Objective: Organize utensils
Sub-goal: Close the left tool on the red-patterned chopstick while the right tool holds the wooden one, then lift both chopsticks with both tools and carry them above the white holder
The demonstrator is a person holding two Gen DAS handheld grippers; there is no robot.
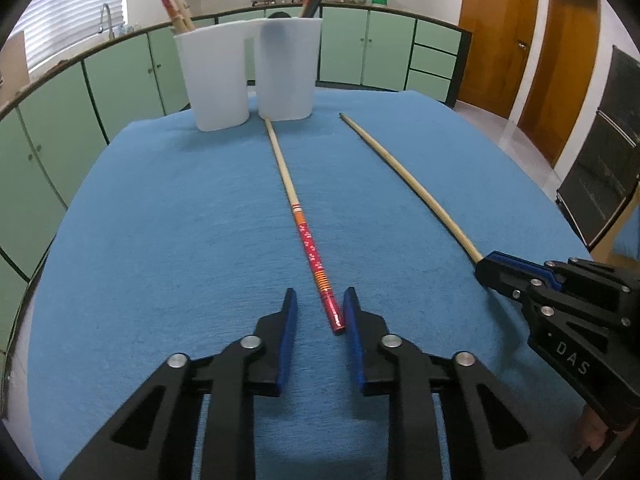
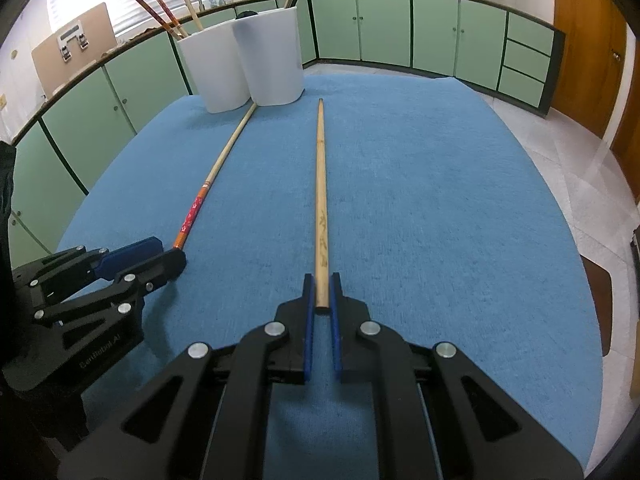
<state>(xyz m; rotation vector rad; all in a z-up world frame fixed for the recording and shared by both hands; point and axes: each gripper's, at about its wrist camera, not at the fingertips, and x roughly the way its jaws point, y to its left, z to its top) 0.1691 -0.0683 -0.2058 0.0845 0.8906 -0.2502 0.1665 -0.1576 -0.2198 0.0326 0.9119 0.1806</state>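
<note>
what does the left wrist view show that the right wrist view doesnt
Left wrist only: the left tongs from behind, their gap wider than the red-ended chopstick lying in it, pads not visibly pressing.

Right wrist only: the right tongs shut on the plain chopstick, and a clipboard on the counter.

Both: the blue cloth, two white holders with chopsticks, green cabinets.

You can read "DAS" in pale letters on the black body of the right gripper (image 1: 482, 270), at the lower right of the left wrist view. On the left gripper (image 2: 170, 258), lower left of the right wrist view, there are faint letters (too blurry to read).
</note>
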